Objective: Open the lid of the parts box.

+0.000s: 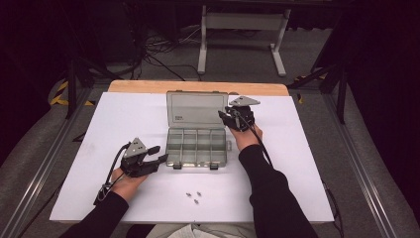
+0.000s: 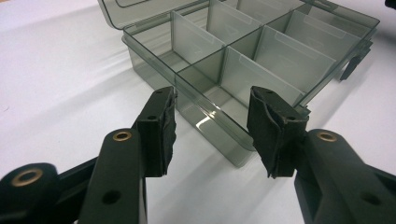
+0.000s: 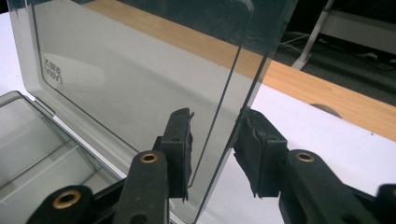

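The organizer box [image 1: 197, 147] sat mid-table, long axis three-to-nine, lid [image 1: 196, 109] upright at twelve. The right gripper [image 1: 229, 115] straddled the lid's edge, jaws apart; the left gripper [image 1: 157, 154] gaped toward the box's corner.

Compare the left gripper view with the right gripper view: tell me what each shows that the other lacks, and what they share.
Left gripper view alone: the left claw, open, its pads astride a near corner of the box's tray without pressing it, and the upright dividers between empty compartments.

Right gripper view alone: the right claw with the raised lid's edge between its pads, gaps visible on both sides; the lid's printed label; the wooden table edge; a white stand's foot on the floor.

Shared: the smoky clear plastic box and the white sheet beneath it.
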Demonstrator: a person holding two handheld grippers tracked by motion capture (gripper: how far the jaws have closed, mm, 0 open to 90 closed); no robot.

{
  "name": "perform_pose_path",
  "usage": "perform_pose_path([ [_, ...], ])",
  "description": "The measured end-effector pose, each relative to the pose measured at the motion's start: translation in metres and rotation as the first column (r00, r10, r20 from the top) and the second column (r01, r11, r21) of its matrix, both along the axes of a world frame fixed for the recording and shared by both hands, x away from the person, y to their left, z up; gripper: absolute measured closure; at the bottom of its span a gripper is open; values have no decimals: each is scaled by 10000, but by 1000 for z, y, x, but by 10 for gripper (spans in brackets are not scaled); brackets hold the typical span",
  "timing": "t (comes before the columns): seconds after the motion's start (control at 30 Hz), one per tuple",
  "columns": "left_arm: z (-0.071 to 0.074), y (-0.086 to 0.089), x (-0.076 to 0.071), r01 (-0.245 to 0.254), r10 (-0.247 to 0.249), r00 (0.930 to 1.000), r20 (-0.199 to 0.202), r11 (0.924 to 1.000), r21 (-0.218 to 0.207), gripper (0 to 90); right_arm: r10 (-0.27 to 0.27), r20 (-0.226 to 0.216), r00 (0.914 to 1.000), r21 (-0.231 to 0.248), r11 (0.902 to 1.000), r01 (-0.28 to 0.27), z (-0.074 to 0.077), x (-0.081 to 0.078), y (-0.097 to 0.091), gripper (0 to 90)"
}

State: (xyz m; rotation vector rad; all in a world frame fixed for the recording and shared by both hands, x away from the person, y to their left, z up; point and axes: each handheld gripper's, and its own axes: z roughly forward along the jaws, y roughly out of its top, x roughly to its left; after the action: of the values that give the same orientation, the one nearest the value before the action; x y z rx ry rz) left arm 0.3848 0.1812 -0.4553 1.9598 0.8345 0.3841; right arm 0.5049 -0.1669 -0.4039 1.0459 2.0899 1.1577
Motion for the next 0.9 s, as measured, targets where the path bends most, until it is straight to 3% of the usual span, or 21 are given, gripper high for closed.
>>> perform_pose_path([
  [0.57, 0, 0, 0, -14, 14, 10000, -22, 10000, -9, 519, -89, -859, 9963, -123, 9999, 79, -16, 9, -2, 642],
  [0.9, 0, -1, -1, -4, 4, 10000, -15, 10000, 4, 519, -40, -1541, 9880, 259, 9996, 81, -26, 12, -2, 621],
])
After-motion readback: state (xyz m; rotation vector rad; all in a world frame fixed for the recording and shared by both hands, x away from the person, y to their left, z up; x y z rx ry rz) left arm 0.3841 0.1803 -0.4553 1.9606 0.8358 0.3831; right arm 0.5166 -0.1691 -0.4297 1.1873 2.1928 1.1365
